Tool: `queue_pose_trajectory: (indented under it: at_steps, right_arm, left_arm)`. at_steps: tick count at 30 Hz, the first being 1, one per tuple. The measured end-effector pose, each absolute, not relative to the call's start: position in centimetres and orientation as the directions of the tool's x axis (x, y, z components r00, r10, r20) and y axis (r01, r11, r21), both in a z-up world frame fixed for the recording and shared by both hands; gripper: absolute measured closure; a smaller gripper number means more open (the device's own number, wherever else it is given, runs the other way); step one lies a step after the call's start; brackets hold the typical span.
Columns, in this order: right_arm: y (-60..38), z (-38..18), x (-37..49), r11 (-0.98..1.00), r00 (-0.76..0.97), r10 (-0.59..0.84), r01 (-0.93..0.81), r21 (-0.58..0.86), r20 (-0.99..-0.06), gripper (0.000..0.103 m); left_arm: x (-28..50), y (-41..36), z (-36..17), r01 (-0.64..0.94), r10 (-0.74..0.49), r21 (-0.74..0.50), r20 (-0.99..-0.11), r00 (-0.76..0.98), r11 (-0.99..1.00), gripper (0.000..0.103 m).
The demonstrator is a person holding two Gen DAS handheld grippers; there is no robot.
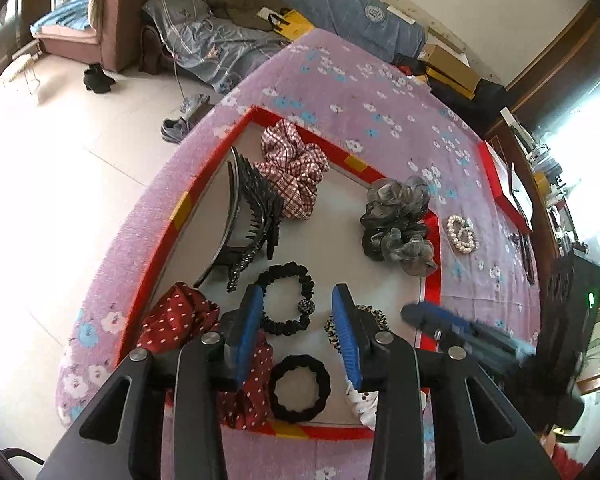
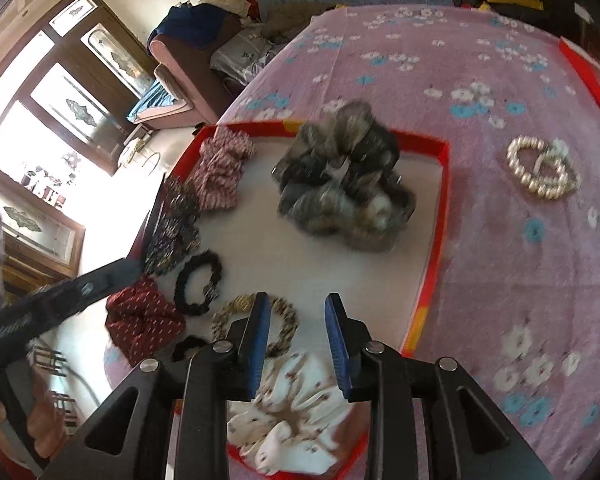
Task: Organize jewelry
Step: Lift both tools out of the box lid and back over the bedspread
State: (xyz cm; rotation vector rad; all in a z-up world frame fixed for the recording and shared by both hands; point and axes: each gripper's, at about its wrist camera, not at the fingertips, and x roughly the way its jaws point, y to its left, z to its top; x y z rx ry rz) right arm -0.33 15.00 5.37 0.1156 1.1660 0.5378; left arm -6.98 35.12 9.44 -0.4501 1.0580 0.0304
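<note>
The left claw (image 1: 298, 312) hangs over the red-rimmed tray (image 1: 430, 280) with its blue pads parted and nothing between them; just beyond its tips lies a black beaded hair tie (image 1: 286, 304), and nearer the tray's front edge a plain black ring scrunchie (image 1: 299, 388). The right claw (image 2: 298, 320) is likewise spread and empty, poised over a white floral scrunchie (image 2: 292, 412) and a leopard-print one (image 2: 256, 324) at the tray's near corner. Further out in the tray sit a red dotted scrunchie (image 1: 176, 320), a black toothed hair clip (image 1: 256, 208), a plaid scrunchie (image 1: 292, 168) and a grey gauzy scrunchie (image 2: 346, 184), which looks blurred from the right side. Outside the tray, on the pink flowered cover (image 2: 500, 240), lie two pearl bracelets (image 2: 542, 170), well apart from both claws.
</note>
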Motion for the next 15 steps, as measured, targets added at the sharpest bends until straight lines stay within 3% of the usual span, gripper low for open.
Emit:
queue_pose_trajectory:
  at_steps: [7,15]
  right_arm:
    - [16.2,5.0,3.5,0.9,0.353,0.325,-0.399,0.173,-0.877,0.072]
    - [20.0,4.6,6.3,0.868,0.335,0.345,-0.469,0.162,-0.877,0.072]
  left_arm:
    - [-8.7,34.7,11.2,-0.229,-0.095,-0.249,-0.844,0.527,0.941,0.067]
    - [-10.0,35.7,11.1,-0.269,-0.047,-0.215,-0.855,0.517,0.939,0.067]
